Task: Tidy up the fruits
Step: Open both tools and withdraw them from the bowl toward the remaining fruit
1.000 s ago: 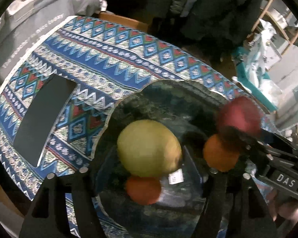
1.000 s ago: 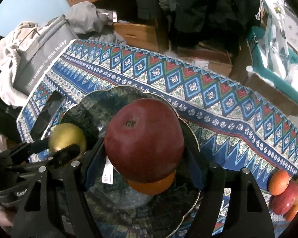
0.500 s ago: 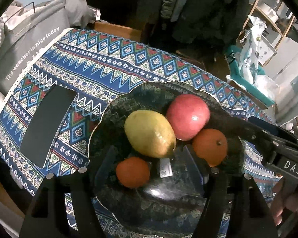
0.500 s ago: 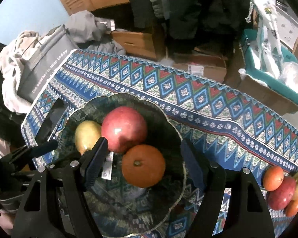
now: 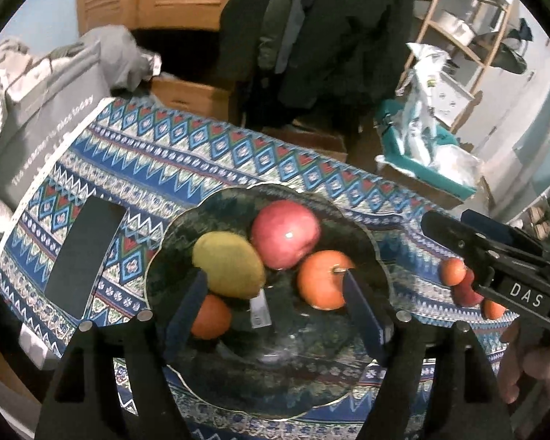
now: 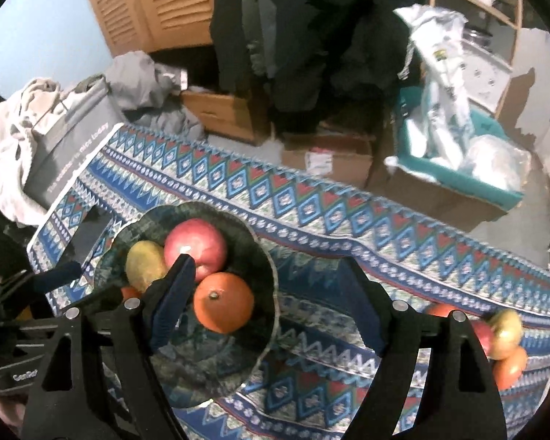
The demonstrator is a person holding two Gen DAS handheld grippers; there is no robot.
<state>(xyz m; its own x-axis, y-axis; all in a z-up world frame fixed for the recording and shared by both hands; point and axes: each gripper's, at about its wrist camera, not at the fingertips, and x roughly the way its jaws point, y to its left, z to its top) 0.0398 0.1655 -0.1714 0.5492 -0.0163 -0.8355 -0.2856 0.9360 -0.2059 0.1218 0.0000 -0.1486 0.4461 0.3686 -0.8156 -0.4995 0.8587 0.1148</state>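
1. Red apple, yellow fruit and two oranges sit in the dark bowl on the table.
2. Both the left gripper and right gripper gape, empty (placing looks finished).
3. Next, I judge: fetch the loose fruits at the table's right edge.

We read "DAS" in white letters on the right gripper body. The grey bag carries white text, blurred; only "today" at its end is legible.
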